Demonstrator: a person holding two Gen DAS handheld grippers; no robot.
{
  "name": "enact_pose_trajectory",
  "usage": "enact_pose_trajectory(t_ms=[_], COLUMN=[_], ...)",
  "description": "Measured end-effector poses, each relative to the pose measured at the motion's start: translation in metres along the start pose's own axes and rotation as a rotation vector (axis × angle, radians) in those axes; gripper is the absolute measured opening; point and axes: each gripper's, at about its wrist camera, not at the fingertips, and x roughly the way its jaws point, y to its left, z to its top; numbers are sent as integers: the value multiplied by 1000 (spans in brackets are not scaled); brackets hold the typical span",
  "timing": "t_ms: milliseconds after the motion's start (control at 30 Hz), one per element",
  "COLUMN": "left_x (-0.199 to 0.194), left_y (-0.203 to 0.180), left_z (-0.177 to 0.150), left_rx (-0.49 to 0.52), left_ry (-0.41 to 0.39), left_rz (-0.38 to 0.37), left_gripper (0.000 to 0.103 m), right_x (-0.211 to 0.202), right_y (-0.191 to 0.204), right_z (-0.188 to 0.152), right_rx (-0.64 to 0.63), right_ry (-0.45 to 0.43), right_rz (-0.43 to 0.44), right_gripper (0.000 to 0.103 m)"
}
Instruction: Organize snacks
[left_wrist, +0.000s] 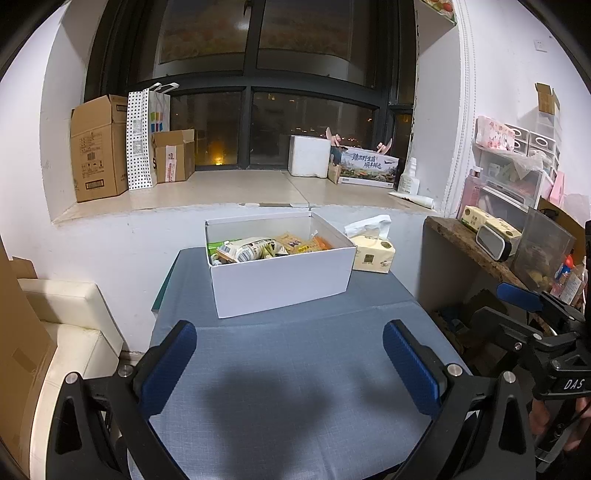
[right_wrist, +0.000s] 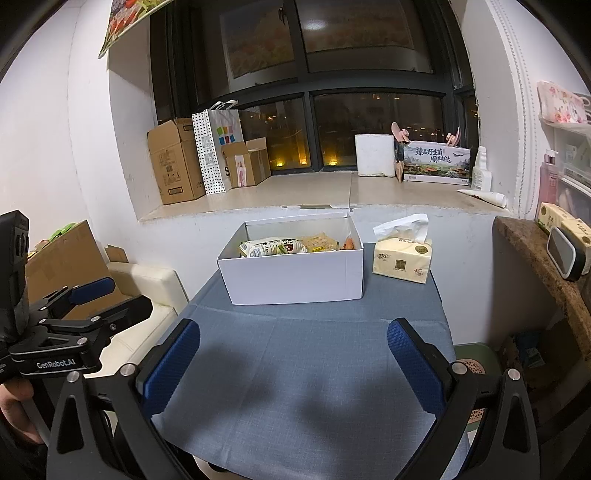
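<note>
Right wrist view reads "GenRobot.AI" on the left gripper; left wrist view reads "DAS" on the right gripper. Both grippers gape wide, empty, above the surface before the snack box.

Blue-grey cloth-covered table, pale yellow soft tissue pack at its far right with white tissue sticking out. Beige stone windowsill behind: tall brown cardboard box far left, white dotted paper bag just right of it, small open brown carton next. White foam box right of centre, printed landscape carton beside it, white plastic bottle far right. Cream leather seat left of table. Dark stone shelf right.
</note>
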Motion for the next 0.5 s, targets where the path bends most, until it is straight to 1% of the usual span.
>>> enact_pose_trajectory(t_ms=[500], left_x=[1], left_y=[1], left_z=[0], left_rx=[-7], left_ry=[9], left_rz=[-5], left_gripper=[103], right_x=[-2], right_y=[2], right_z=[-1], right_rx=[9], right_ry=[-1], right_rz=[7], right_gripper=[103])
